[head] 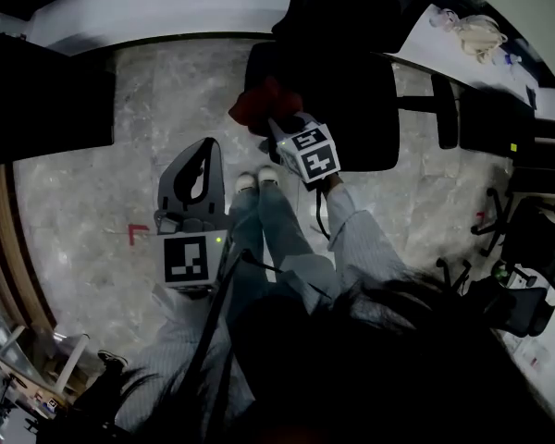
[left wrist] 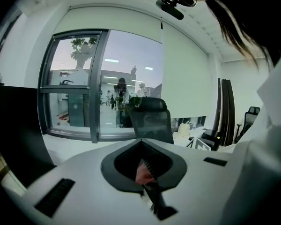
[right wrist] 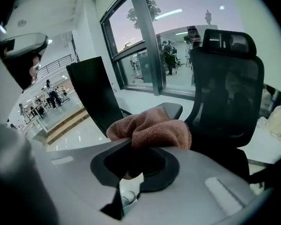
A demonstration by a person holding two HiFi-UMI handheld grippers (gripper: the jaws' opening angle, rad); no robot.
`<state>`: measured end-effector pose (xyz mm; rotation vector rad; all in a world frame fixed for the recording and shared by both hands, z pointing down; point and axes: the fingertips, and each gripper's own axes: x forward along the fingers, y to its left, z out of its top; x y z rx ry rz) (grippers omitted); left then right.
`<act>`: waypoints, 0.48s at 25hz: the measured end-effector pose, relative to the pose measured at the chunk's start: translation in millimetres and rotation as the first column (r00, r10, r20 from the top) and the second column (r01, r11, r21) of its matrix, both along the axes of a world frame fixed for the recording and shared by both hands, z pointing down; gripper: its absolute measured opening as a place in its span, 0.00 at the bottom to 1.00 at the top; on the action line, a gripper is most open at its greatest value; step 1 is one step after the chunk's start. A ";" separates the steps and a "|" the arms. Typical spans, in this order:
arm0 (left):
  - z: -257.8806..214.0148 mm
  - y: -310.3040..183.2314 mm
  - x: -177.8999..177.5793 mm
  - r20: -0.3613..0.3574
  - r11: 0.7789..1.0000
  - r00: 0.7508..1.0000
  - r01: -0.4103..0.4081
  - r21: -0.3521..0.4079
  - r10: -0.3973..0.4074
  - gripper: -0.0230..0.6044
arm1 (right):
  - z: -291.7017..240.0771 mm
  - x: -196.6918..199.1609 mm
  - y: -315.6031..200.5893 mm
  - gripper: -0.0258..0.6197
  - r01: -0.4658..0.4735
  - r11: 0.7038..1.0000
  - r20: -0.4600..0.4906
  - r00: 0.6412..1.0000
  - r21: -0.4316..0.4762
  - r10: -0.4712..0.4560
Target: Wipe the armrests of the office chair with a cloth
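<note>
Red cloth (head: pixel 264 104) clamped tight in the right gripper (head: pixel 277 125), at nine o'clock of the office chair (head: pixel 351 109); far armrest (head: pixel 447 109) well apart at three o'clock. Left gripper (head: pixel 206 148) farther off, at seven o'clock.

Left gripper view: jaws together, apparently empty.

Right gripper view: near armrest (right wrist: pixel 172 109) just behind the cloth at one o'clock, long axis running away. Probably the right gripper's job.

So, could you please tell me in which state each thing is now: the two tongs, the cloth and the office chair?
right tongs, shut on the cloth
left tongs, shut, holding nothing
cloth, bunched up, held in the air in front of the armrest
armrest, bare; whether the cloth touches it cannot be told
office chair, upright, seat empty
</note>
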<state>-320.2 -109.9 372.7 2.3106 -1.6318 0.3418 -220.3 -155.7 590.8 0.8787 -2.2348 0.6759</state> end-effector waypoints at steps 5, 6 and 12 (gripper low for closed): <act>10.5 -3.7 -12.0 0.009 1.000 1.000 0.014 -0.026 -0.013 0.04 | 7.8 -0.6 -63.7 0.08 -0.008 0.998 -0.055 0.998 0.062 0.011; 11.9 -5.0 -14.9 0.013 0.999 1.000 0.017 -0.029 -0.016 0.04 | 9.6 -0.3 -79.3 0.08 -0.019 0.997 -0.063 0.998 0.070 0.023; 20.1 -12.0 -30.7 0.041 0.998 0.999 0.036 -0.052 -0.034 0.04 | 20.8 0.8 -164.3 0.08 -0.098 0.993 -0.113 0.988 0.061 0.104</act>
